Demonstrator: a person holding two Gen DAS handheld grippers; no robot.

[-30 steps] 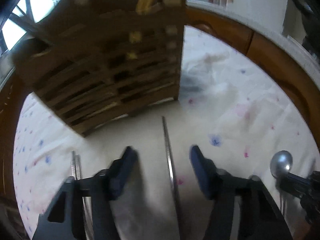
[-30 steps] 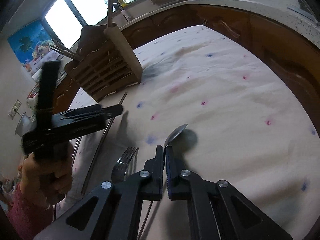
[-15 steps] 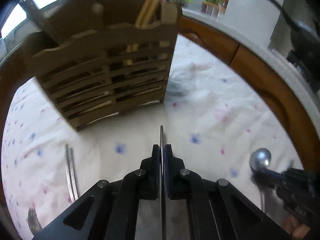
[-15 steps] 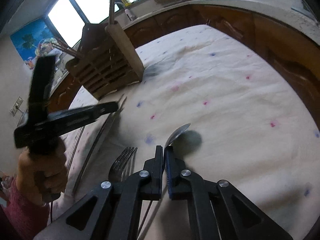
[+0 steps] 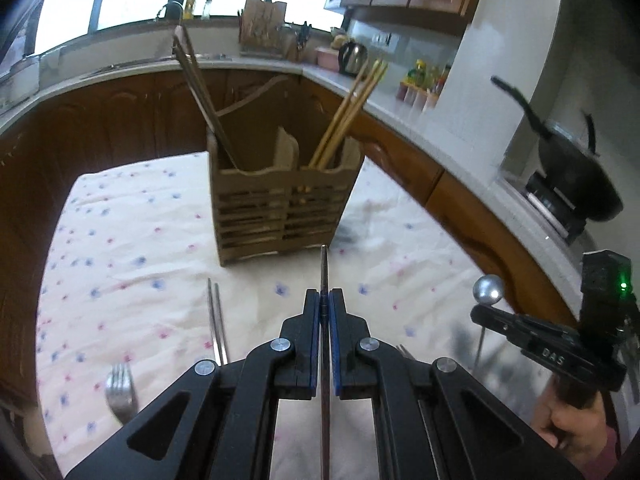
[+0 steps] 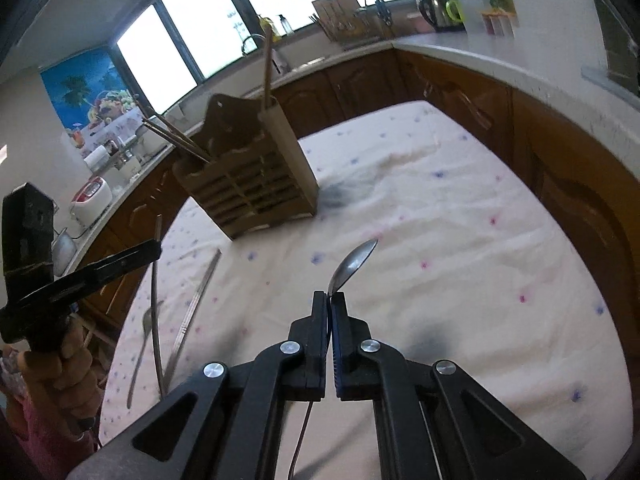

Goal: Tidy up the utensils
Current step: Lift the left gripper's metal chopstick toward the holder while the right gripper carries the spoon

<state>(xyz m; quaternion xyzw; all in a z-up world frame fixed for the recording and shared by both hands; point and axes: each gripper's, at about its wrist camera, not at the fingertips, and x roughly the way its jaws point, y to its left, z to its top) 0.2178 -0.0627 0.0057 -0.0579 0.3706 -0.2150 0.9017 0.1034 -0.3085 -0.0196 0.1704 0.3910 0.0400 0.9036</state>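
My left gripper is shut on a thin metal chopstick and holds it above the table, pointing at the wooden utensil holder. My right gripper is shut on a metal spoon, lifted off the cloth, bowl forward. The holder has dark chopsticks in its left compartment and light wooden ones in its right. The right gripper with the spoon also shows in the left wrist view. The left gripper also shows in the right wrist view.
A pair of metal chopsticks and a fork lie on the flowered tablecloth at the left. A spoon lies near the table's left edge. Wooden cabinets and a counter ring the table; a wok sits at right.
My left gripper closed on the metal chopstick and lifted it off the table, tilting up toward the holder. My right gripper raised the spoon off the cloth.
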